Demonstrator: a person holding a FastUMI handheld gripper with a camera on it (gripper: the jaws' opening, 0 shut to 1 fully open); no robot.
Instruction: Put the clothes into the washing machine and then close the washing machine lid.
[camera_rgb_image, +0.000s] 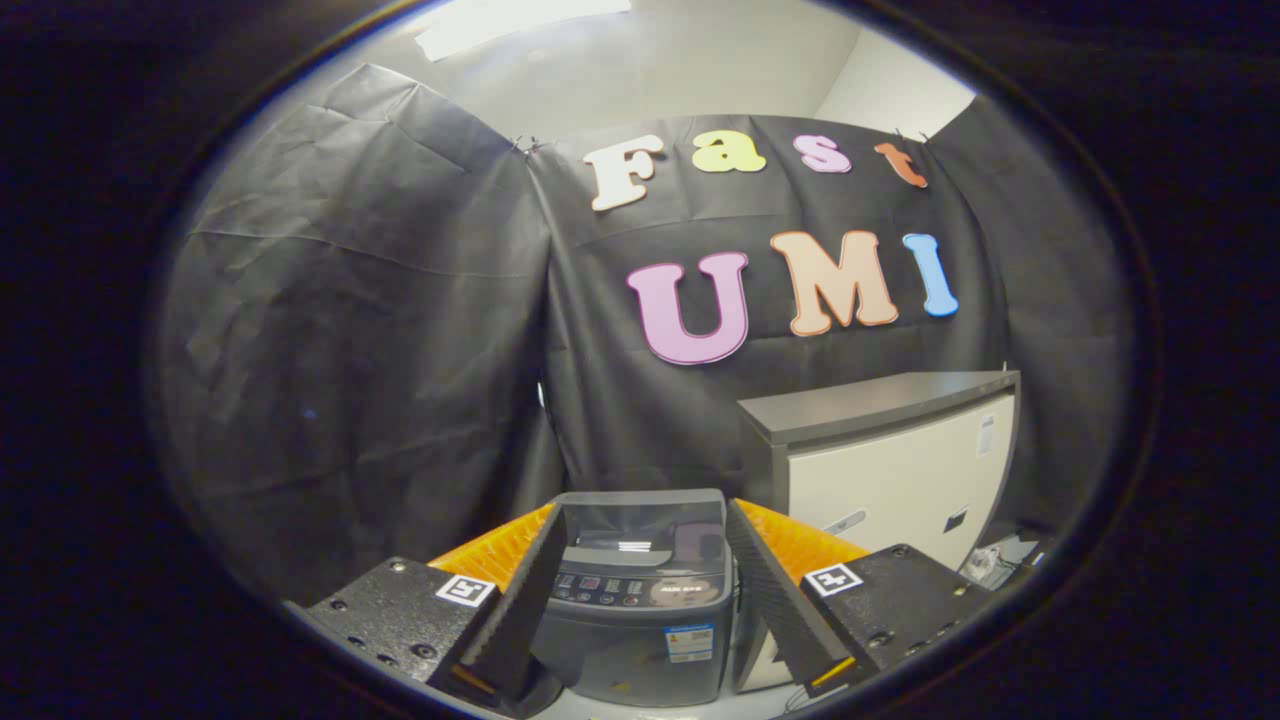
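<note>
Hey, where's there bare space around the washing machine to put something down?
The flat top of the cabinet right of the washing machine looks bare. The gap between the two is narrow and crowded. The open gripper frames the machine, whose lid looks closed. Cables clutter the cabinet's far side.

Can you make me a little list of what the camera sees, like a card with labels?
place: booth with black cloth walls
washing machine: grey top-loader, seen beyond the fingers, framed in the gap between them
lid: looks shut; see-through panel on top
cabinet: white front, grey top, beside the machine
gripper: fingers spread apart, holding nothing
clothes: can't spot any
</note>
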